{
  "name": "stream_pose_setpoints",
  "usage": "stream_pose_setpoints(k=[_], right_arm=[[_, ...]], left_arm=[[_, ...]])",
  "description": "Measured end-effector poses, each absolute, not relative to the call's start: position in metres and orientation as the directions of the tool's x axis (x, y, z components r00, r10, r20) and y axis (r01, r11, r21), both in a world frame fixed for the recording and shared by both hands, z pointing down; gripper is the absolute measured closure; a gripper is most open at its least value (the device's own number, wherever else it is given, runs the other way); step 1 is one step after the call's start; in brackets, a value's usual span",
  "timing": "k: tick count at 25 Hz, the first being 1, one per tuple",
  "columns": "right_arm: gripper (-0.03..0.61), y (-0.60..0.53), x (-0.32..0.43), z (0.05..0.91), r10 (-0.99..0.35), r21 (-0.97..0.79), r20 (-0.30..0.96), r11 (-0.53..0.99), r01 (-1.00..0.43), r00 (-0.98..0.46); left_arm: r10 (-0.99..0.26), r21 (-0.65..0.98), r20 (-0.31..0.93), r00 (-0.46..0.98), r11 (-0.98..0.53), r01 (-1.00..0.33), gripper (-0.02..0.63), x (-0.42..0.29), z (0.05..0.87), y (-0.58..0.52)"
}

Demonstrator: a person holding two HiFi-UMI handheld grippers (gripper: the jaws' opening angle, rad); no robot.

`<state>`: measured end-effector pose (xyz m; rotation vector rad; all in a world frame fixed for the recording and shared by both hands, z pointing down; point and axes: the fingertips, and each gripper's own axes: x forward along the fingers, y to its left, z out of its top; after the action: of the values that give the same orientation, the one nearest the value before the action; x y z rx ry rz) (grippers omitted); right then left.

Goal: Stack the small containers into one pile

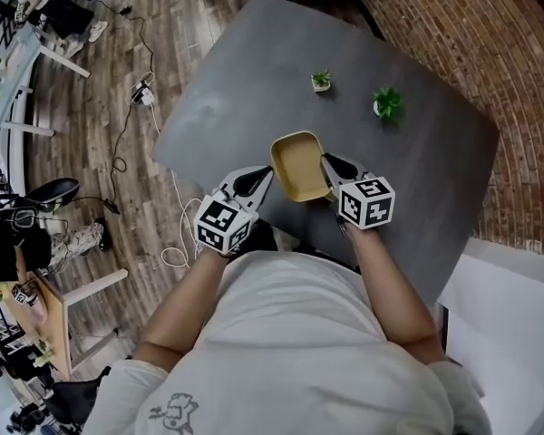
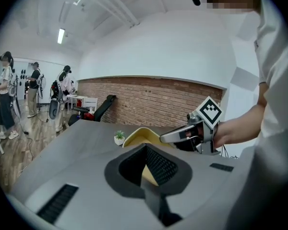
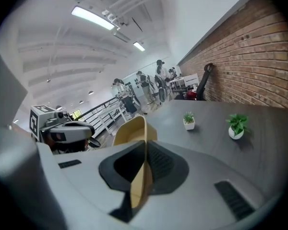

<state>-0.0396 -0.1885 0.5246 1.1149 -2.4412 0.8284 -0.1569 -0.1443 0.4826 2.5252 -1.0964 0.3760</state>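
Note:
A shallow tan container (image 1: 299, 164) hangs above the grey table (image 1: 254, 80), held from both sides. My left gripper (image 1: 264, 177) is shut on its left rim, and my right gripper (image 1: 327, 164) is shut on its right rim. In the left gripper view the jaws (image 2: 147, 163) pinch the tan container (image 2: 140, 135) edge-on, and the right gripper (image 2: 169, 137) clamps the far side. In the right gripper view the jaws (image 3: 144, 163) squeeze the thin wall of the container (image 3: 130, 130), with the left gripper (image 3: 90, 130) across from it. The inside of the container looks bare.
Two small potted plants stand on the far half of the table, one in a white square pot (image 1: 321, 81) and a leafier one (image 1: 387, 104). A brick wall (image 1: 453, 34) runs along the table's right side. Cables and a power strip (image 1: 143, 93) lie on the wooden floor to the left.

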Motion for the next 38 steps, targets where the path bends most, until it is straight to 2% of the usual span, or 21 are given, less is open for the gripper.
stream_pose_setpoints(k=[13, 22, 29, 38], right_arm=[[0.557, -0.137, 0.075, 0.524, -0.621, -0.371, 0.506, 0.470, -0.801, -0.599], [0.557, -0.124, 0.110, 0.518, -0.670, -0.372, 0.502, 0.405, -0.835, -0.548], [0.557, -0.121, 0.111, 0.509, -0.703, -0.357, 0.497, 0.368, -0.858, -0.508], [0.557, -0.115, 0.099, 0.499, -0.747, -0.306, 0.515, 0.299, -0.904, -0.421]], left_arm=[[-0.627, 0.172, 0.351, 0.696, -0.687, -0.706, 0.603, -0.060, 0.462, -0.113], [-0.569, 0.152, 0.355, 0.742, -0.748, -0.646, 0.603, -0.031, 0.452, -0.113], [-0.509, 0.161, 0.345, 0.789, -0.796, -0.584, 0.603, -0.030, 0.448, -0.118], [-0.446, 0.142, 0.309, 0.840, -0.852, -0.504, 0.603, -0.066, 0.434, -0.121]])
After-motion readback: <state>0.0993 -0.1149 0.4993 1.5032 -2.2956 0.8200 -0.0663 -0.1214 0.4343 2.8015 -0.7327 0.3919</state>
